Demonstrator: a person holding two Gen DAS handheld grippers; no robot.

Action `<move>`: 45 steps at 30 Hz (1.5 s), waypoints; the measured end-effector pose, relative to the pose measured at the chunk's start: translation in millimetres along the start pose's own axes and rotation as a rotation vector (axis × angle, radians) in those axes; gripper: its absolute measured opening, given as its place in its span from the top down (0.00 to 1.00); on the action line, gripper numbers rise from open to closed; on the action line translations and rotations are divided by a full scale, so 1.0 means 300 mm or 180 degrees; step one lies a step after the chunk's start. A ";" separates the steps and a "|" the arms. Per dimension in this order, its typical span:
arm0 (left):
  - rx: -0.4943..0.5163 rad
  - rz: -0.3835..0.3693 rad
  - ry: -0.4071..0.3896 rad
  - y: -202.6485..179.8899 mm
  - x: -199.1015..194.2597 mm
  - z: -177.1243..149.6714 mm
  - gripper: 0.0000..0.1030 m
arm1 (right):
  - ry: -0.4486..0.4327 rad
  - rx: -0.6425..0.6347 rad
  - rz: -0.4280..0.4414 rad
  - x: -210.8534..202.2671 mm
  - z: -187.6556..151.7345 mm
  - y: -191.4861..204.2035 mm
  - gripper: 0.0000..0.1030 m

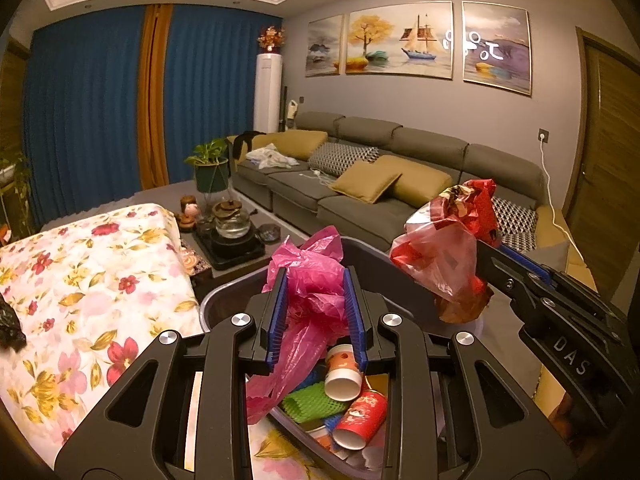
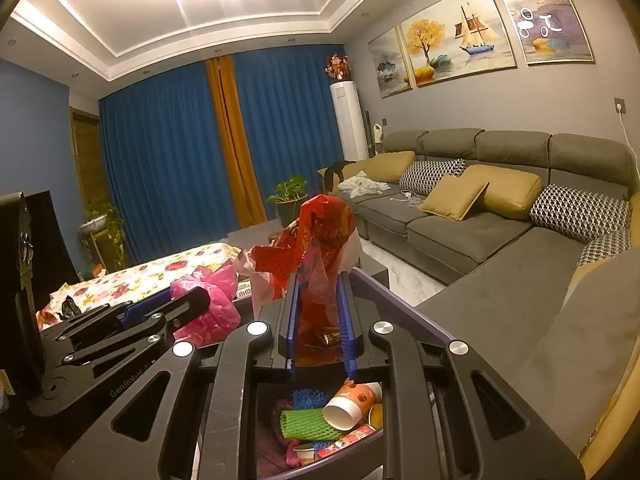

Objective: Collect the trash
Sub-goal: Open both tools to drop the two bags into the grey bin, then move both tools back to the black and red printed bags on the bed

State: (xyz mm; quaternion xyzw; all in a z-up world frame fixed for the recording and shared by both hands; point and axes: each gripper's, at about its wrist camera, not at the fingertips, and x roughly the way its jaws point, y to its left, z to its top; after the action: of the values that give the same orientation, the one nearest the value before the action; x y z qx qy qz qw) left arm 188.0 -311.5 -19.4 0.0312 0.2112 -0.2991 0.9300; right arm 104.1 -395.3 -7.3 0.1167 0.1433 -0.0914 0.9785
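Left gripper (image 1: 316,312) closed on pink bag (image 1: 308,280), pads pressed into crumpled film, bag tail trailing down into bin (image 1: 224,292); right gripper (image 2: 318,316) closed on red bag (image 2: 316,232), bulk of bag bunched above fingertips, also over bin. Both bags thus held above open bin, already holding 2 paper cups (image 1: 344,372), green foam net (image 1: 312,400) and blue net (image 2: 308,398). Risks, as judgement: thin film clinging to ribbed pads on release and riding back out with either gripper; pink tail catching on near rim and draping outside; red bag, light and bulky, drifting past far rim onto sofa (image 2: 500,304) side if let go too high; 2 grippers close together over 1 opening, hence likely collision or tangling of bags if dropped at once. Contents already high near front wall, so possible spill of cups under added bulk. Surroundings: floral cloth (image 1: 80,280) just left of bin with black scrap (image 1: 8,328) apparently left to collect; tea tray with glass kettle (image 1: 232,220) beyond cloth; potted plant (image 1: 210,168) further back. Nothing seen between bags and bin mouth.
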 end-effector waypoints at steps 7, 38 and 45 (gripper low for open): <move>-0.0022 -0.0053 0.0021 0.001 0.013 -0.007 0.70 | -0.0012 0.0062 0.0021 0.011 0.007 -0.013 0.78; -0.0422 0.0833 -0.0140 0.344 -0.232 -0.044 0.15 | -0.0104 -0.0070 0.0177 -0.013 0.023 0.133 0.40; -0.0520 0.1493 -0.0152 0.569 -0.393 -0.105 0.15 | -0.0031 -0.0186 0.0432 0.015 0.006 0.295 0.33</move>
State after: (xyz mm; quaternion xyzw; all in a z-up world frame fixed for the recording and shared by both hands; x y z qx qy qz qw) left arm 187.2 -101.9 -11.1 -0.0029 0.1996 -0.0577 0.9782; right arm 127.4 -312.0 11.0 0.0971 0.1329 -0.0212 0.9861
